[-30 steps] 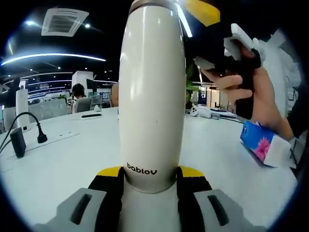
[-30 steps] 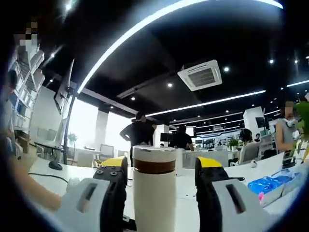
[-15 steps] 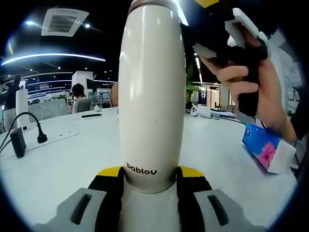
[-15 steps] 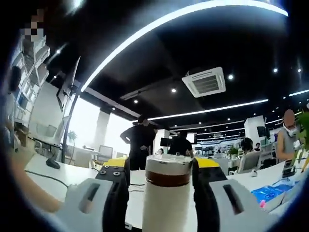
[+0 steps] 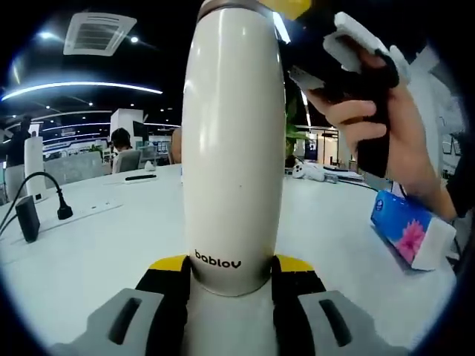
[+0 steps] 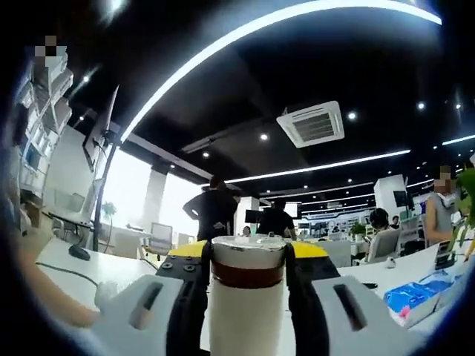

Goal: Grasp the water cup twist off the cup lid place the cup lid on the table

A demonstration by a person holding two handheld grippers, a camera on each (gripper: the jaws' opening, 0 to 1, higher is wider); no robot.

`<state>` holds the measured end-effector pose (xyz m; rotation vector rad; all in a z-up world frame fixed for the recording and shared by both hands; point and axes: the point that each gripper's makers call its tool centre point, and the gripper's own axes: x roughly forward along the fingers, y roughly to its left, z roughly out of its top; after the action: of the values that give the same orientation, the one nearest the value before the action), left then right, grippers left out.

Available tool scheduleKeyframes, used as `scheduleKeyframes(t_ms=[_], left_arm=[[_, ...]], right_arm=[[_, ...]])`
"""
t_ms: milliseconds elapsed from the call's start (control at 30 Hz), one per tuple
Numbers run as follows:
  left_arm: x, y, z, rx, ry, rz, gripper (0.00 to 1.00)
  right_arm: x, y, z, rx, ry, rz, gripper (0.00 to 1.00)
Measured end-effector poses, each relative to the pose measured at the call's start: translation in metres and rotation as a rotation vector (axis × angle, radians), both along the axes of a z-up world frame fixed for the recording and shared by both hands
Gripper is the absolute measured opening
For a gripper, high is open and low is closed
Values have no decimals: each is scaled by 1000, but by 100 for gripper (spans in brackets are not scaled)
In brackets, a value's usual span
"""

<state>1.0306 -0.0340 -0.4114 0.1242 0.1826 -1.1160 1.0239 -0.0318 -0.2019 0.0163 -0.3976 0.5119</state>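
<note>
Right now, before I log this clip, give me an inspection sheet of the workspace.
Surface: white table, bare in front.
Job's things: cream cup upright; lid on, above a brown band.
Clutter: blue tissue pack lying at right.
Grippers: left gripper shut on the cup's base; right gripper closed on the lid, a hand holding it.
Cables: black plug and cord at left, beside a small black device.
Surroundings: open office, people standing behind, ceiling vent, strip lights.
</note>
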Motion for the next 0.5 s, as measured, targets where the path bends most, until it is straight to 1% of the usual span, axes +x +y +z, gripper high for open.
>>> scheduleKeyframes(t_ms=[100,300,433,500], left_arm=[[0,0,0,0,0,-1,45],[0,0,0,0,1,-2,45],[1,-1,0,0,1,-3,45],[1,-1,0,0,1,-3,45]], right_arm=[[-2,1,-1,-15,-14,27,43],[-4,4,0,-8,-32,115,43],[-4,4,0,22,-32,191,43],[-3,3,0,29,-33,213,43]])
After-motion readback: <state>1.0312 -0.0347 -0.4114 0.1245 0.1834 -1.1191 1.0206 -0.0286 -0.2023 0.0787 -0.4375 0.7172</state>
